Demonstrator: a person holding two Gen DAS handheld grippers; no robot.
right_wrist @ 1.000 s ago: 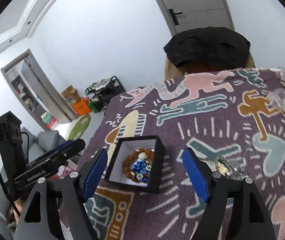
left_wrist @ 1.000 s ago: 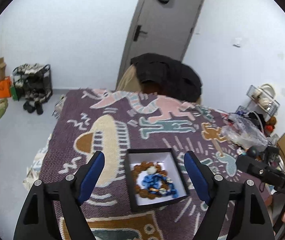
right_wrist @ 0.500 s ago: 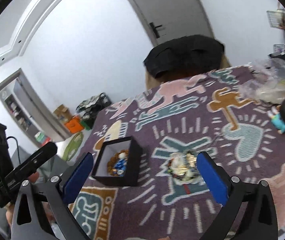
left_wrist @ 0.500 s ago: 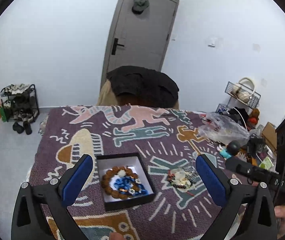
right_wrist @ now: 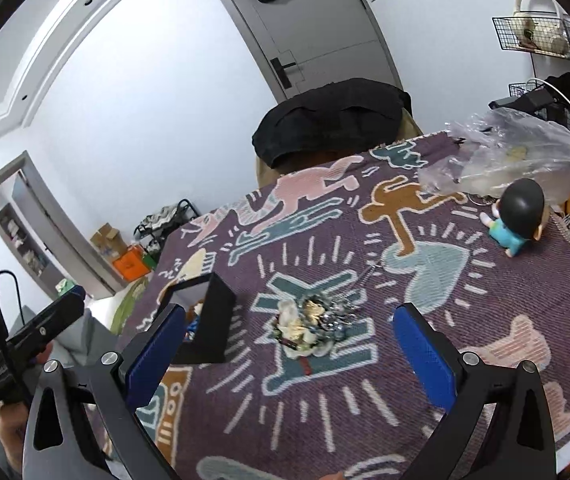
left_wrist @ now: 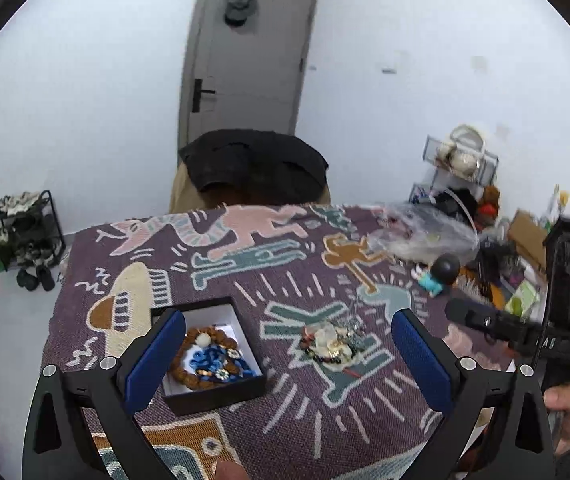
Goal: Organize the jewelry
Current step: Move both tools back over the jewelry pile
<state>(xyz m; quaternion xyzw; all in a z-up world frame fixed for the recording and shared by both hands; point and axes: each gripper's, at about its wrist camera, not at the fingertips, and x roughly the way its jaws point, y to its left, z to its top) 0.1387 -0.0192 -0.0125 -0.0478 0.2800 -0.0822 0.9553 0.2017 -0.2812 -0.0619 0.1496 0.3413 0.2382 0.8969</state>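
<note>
A black box with a white lining (left_wrist: 241, 390) sits on the patterned cloth and holds a brown bead bracelet (left_wrist: 189, 374) and blue beads (left_wrist: 205, 360). The box also shows in the right wrist view (right_wrist: 215, 320). A loose pile of jewelry (left_wrist: 335, 340) lies on the cloth to the right of the box, seen too in the right wrist view (right_wrist: 313, 322). My left gripper (left_wrist: 289, 356) is open and empty above the box and pile. My right gripper (right_wrist: 289, 354) is open and empty, hovering over the pile.
A small figurine with a black head (right_wrist: 519, 212) stands at the right of the table, behind it a clear plastic bag (right_wrist: 513, 156). A chair draped in black cloth (left_wrist: 253, 168) stands at the table's far edge. Clutter and wire racks (left_wrist: 461, 160) fill the right side.
Both grippers have opened wider and drawn back and to the right. The jewelry pile has come into view between the fingers; the box now sits to the left.
</note>
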